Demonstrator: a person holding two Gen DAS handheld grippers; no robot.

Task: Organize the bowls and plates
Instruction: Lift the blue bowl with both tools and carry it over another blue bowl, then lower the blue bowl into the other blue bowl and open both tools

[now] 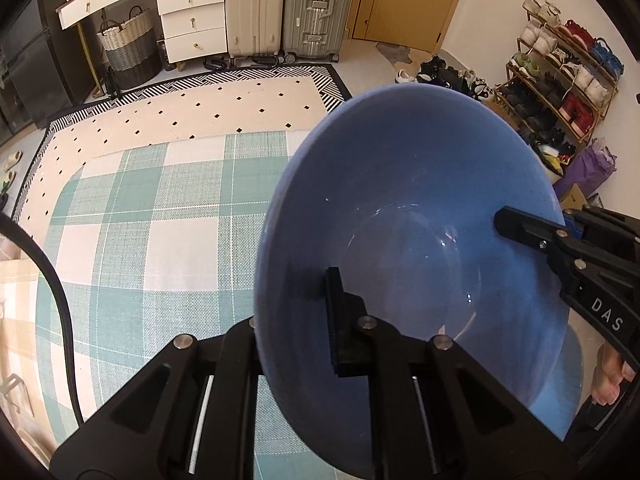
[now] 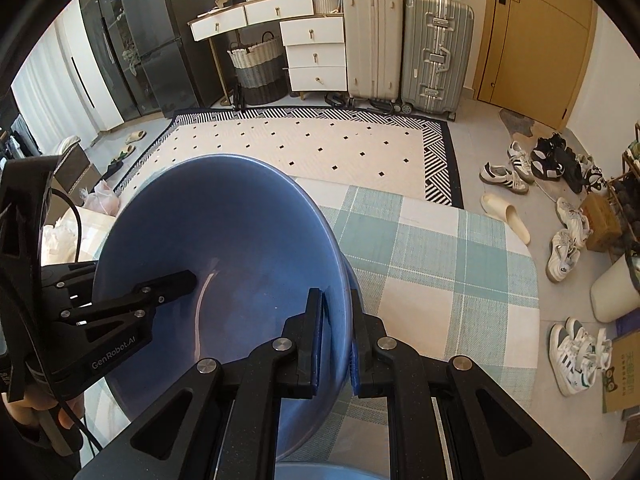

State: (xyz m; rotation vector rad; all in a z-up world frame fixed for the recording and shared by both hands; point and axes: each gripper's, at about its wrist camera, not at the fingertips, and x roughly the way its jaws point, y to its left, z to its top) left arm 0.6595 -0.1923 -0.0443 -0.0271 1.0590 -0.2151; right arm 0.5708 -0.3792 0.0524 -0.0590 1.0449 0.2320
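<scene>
A large blue bowl point(image 1: 400, 200) hangs tilted above the table, held by both grippers at opposite sides of its rim. My left gripper point(image 1: 296, 304) is shut on the near rim, one finger inside the bowl and the other hidden behind its wall. My right gripper point(image 2: 336, 320) is shut on the bowl point(image 2: 224, 220) with the rim pinched between its blue pads. Each gripper shows in the other's view, the right gripper point(image 1: 520, 228) and the left gripper point(image 2: 176, 280). Another blue dish point(image 1: 572, 384) lies just under the bowl, mostly hidden, and its edge shows as a blue dish point(image 2: 320, 474).
The table wears a green and white checked cloth point(image 1: 160, 220) point(image 2: 440, 260). Beyond it lie a patterned rug point(image 2: 320, 144), suitcases point(image 2: 436, 48), white drawers point(image 2: 316, 52) and a basket point(image 2: 256, 68). A shoe rack point(image 1: 560, 72) and loose shoes point(image 2: 568, 248) stand to the right. A black cable point(image 1: 60, 300) runs on the left.
</scene>
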